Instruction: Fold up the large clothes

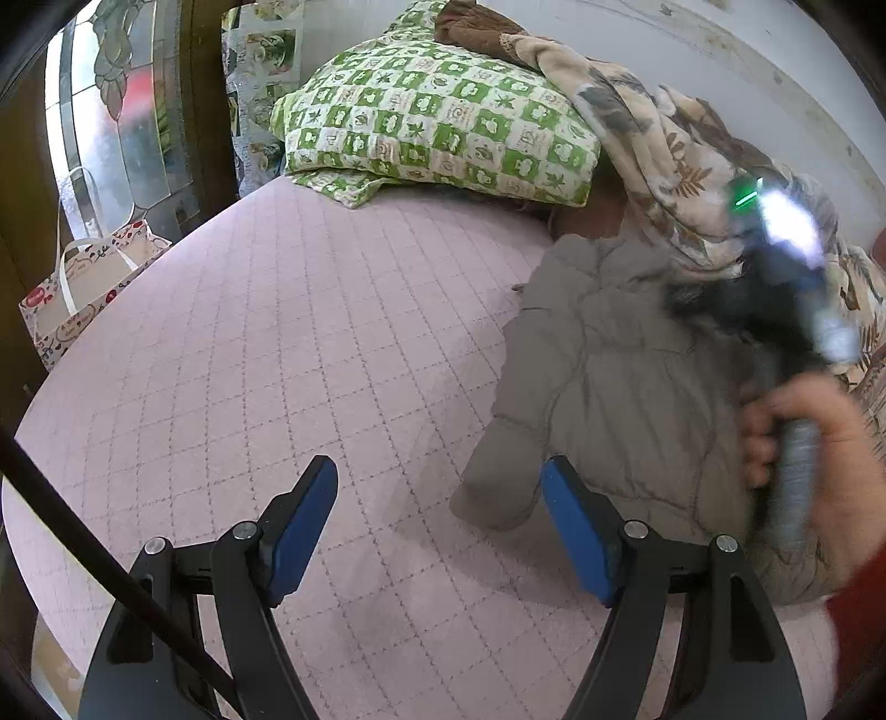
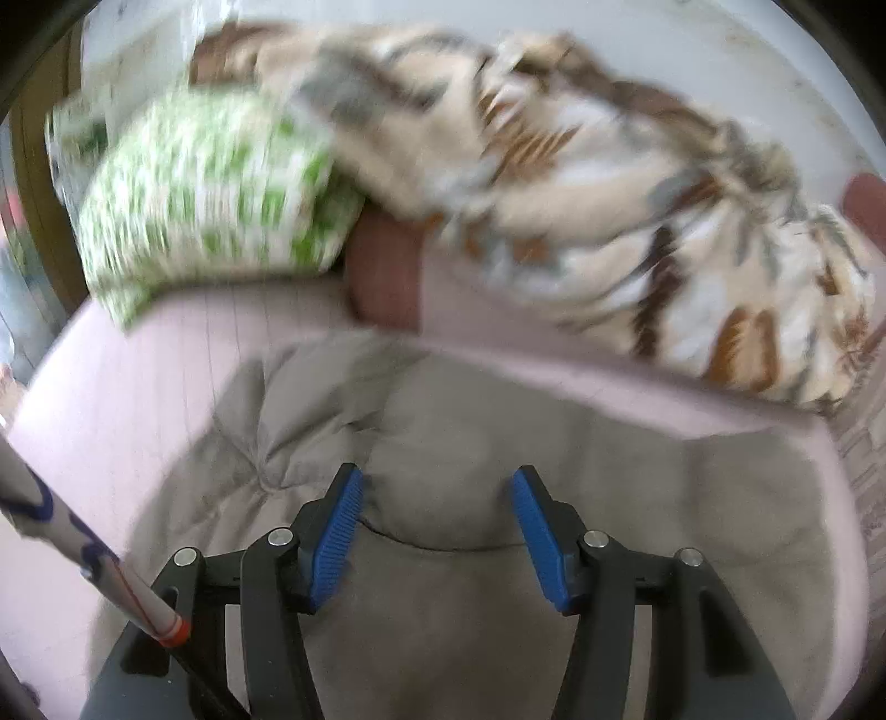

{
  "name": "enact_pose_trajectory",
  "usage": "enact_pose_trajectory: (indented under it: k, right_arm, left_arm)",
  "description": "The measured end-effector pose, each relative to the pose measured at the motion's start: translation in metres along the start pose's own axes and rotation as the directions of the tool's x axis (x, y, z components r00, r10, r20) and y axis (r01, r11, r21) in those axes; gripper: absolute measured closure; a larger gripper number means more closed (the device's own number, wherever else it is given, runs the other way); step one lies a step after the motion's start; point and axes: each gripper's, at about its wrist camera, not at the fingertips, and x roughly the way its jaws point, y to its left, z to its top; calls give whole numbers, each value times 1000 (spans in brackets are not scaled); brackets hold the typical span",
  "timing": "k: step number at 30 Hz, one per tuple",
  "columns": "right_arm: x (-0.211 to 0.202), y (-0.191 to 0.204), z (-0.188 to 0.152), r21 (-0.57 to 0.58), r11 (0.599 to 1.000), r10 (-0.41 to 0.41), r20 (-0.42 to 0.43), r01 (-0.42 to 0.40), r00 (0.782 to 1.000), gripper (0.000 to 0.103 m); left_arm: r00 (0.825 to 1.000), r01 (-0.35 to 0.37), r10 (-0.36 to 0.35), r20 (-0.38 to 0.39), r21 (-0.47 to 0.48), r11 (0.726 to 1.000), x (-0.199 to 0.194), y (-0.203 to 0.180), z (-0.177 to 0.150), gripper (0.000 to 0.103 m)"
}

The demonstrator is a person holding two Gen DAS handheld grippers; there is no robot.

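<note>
A grey-beige padded jacket [image 1: 620, 382] lies on the pink quilted bed [image 1: 288, 343], at the right in the left wrist view, one sleeve end [image 1: 498, 482] reaching toward me. My left gripper [image 1: 440, 493] is open and empty above the bed, its right finger close to that sleeve. In the right wrist view, which is blurred by motion, the jacket [image 2: 443, 421] fills the lower half. My right gripper [image 2: 437, 498] is open, its blue pads [image 2: 338, 531] either side of a puffy fold without closing on it. The right tool and hand [image 1: 803, 443] appear blurred over the jacket.
A green-and-white checked pillow [image 1: 437, 122] and a leaf-print blanket [image 1: 659, 138] lie at the head of the bed, against the white wall [image 1: 747, 50]. A patterned paper bag [image 1: 77, 299] stands on the floor left of the bed, by a glass door [image 1: 111, 111].
</note>
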Motion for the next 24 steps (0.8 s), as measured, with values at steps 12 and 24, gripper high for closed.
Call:
enact_pose_trajectory:
  k: [12,24]
  right_arm:
    - [-51,-31,-3,-19,995,-93,95,95,991,28]
    - [3,-216,-72,293,918,-233,-147,268,961,8]
  left_arm:
    - [1000,20,-20,2,9,1000,-7,-6,-4,27]
    - [999,-27,28,-20,40,999,7,-17,-7,27]
